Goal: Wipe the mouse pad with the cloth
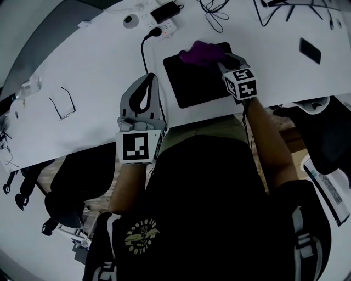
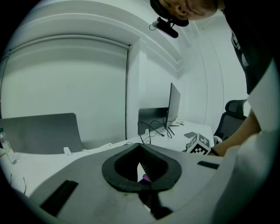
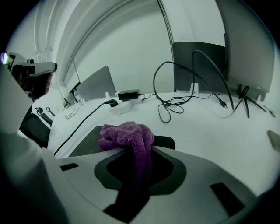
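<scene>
A black mouse pad (image 1: 194,82) lies on the white table (image 1: 93,77), straight ahead of me. A purple cloth (image 1: 202,53) is bunched on the pad's far edge. My right gripper (image 1: 226,61) is shut on the cloth, and in the right gripper view the cloth (image 3: 127,136) hangs down between the jaws over the pad (image 3: 85,142). My left gripper (image 1: 149,78) rests just left of the pad with its jaws shut and empty. In the left gripper view its tips (image 2: 140,145) meet, and the right gripper's marker cube (image 2: 197,144) shows beyond them.
A power strip (image 1: 160,23) with a black cable (image 1: 145,49) lies behind the pad. Loose cables (image 1: 215,12) and a phone (image 1: 310,50) are at the far right. Glasses (image 1: 62,103) lie at the left. Office chairs (image 1: 323,137) stand along the table's near edge.
</scene>
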Available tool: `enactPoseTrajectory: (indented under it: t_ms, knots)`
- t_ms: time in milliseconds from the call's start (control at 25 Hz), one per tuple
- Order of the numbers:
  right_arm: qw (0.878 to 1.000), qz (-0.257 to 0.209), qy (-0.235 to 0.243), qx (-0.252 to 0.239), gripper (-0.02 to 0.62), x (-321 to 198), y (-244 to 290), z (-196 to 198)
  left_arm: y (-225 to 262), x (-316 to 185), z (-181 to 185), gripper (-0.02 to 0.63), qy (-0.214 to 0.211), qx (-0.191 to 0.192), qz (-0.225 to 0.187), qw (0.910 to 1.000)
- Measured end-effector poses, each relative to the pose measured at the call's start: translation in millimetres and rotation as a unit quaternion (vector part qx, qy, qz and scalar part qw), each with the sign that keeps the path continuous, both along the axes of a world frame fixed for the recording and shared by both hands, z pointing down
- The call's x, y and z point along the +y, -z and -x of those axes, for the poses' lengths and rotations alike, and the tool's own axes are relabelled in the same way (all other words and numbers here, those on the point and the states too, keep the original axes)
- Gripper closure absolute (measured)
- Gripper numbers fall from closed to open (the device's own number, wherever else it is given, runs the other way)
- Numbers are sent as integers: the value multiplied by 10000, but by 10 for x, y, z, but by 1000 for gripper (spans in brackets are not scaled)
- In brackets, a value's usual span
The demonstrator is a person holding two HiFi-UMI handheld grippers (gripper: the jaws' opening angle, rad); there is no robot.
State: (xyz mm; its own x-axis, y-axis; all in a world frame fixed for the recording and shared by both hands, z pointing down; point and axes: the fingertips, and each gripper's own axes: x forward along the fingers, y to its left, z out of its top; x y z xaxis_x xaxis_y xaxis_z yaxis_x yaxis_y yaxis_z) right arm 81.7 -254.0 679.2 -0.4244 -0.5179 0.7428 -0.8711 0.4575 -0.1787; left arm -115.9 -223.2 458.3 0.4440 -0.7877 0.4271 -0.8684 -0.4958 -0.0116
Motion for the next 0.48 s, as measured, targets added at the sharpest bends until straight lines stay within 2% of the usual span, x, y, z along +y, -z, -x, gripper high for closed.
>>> enactPoseTrajectory:
  t_ms: [320, 480]
  knots:
    - [9986, 3, -508, 154, 505, -34, -3, -433, 58, -70, -57, 604, -65, 78, -120, 9999]
    - [9961, -58, -687, 544, 505, -16, -6, -656, 58, -67, -9, 604, -41, 66, -137, 9999]
